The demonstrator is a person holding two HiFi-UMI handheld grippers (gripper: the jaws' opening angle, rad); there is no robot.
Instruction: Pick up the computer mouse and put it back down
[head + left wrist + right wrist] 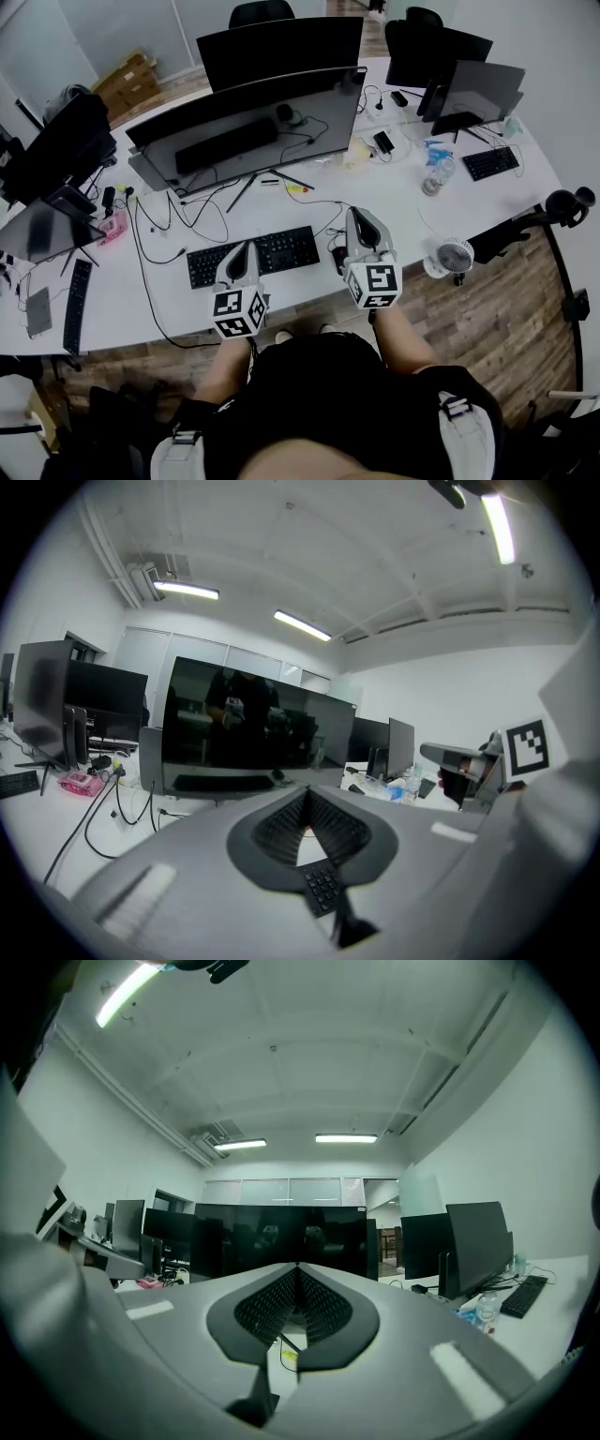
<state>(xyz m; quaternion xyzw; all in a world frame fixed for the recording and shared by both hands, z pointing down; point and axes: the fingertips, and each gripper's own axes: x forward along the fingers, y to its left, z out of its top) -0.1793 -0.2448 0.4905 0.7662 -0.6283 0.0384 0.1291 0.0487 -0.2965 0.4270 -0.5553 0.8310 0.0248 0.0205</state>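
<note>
the mouse (337,259) lies on the desk (394,187) at the right end of the keyboard (286,248), partly hidden beneath the right claw (359,217). both this and the left claw (246,247) are closed with nothing between the jaws. the right claw is the nearer, and the mouse's long axis cannot be made out.

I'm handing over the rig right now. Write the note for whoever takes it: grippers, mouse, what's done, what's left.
Left gripper: shut, empty, held above the keyboard.
Right gripper: shut, empty, held above the desk by the keyboard's right end.
Mouse: seemingly the dark thing on the desk right of the keyboard, partly hidden by the right gripper; not held.
Done: cannot tell whether it was lifted already.
Left: if not, open the right jaws, grasp it, lift, set it down.
</note>
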